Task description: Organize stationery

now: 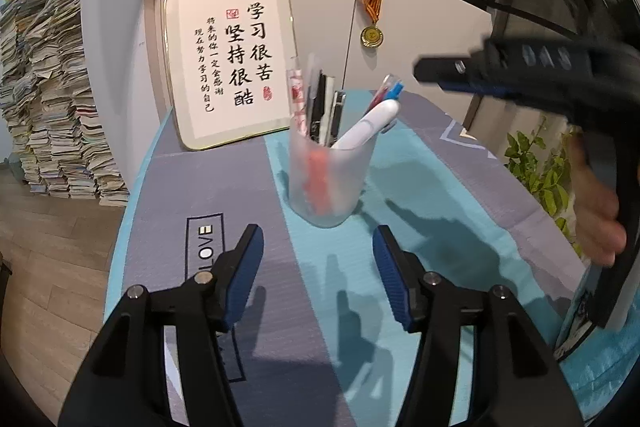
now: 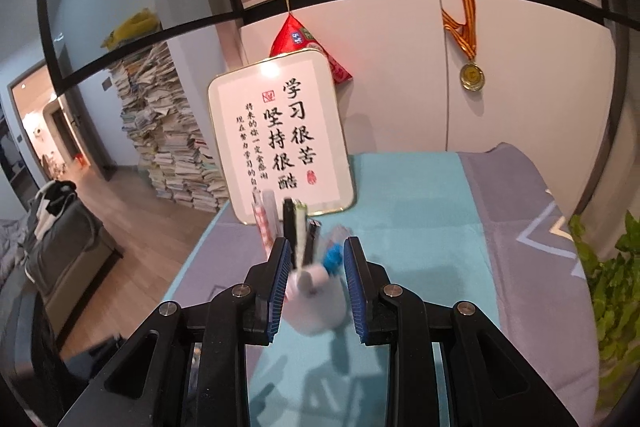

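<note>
A frosted translucent pen cup (image 1: 330,179) stands on the teal and grey table mat (image 1: 420,259). It holds several pens, a fat white marker (image 1: 368,125) leaning right, and an orange item low inside. My left gripper (image 1: 318,257) is open and empty, just in front of the cup. My right gripper (image 2: 316,287) is open and empty, above the cup (image 2: 320,307), whose pens (image 2: 296,231) show between its fingers. The right gripper also shows in the left wrist view (image 1: 520,75), up and to the right of the cup.
A framed calligraphy board (image 1: 232,63) leans on the wall behind the cup. A gold medal (image 1: 372,35) hangs on the cabinet. A green plant (image 1: 540,167) stands at the table's right edge. A tall stack of books (image 1: 52,95) stands on the floor at left.
</note>
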### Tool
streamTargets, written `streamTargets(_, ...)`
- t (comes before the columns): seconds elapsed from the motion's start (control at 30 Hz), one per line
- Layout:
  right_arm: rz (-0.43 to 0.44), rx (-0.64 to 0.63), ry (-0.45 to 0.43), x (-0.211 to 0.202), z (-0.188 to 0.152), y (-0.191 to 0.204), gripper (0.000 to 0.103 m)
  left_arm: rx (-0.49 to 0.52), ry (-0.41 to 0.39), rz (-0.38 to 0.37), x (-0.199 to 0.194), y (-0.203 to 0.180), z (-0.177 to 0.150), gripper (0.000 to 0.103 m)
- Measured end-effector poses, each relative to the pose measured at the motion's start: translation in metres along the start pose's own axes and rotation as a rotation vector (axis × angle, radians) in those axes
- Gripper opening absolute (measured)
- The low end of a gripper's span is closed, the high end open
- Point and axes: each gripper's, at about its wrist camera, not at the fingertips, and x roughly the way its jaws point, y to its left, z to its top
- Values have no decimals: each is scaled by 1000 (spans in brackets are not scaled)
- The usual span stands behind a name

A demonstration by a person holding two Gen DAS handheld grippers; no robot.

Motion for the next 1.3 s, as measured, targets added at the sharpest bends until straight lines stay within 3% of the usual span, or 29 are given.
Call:
streamTargets(0.1,-17,0,-1,-11,-13,-4,36,3,-9,0,-3,-7,1,63)
streamTargets(0.47,-67,-22,-40,-56,-46,-6,37,34,-78,12,-32,-35,9,73)
streamTargets(0.57,-102,-25,-69,-72,-53,-8,38,48,-112,21,-42,-43,11,76)
streamTargets(0.7,-152,-29,-119,-93,-59,-8,51,49,-158,21,-55,-51,13,82)
streamTargets(1.0,-212,-8,-236,-140,-58,-6,57,46,-171,36,-67,-59,17,86)
streamTargets(1.3,-244,-57,-337,-192,-56,25,58,15,-191,53,-84,-68,24,92)
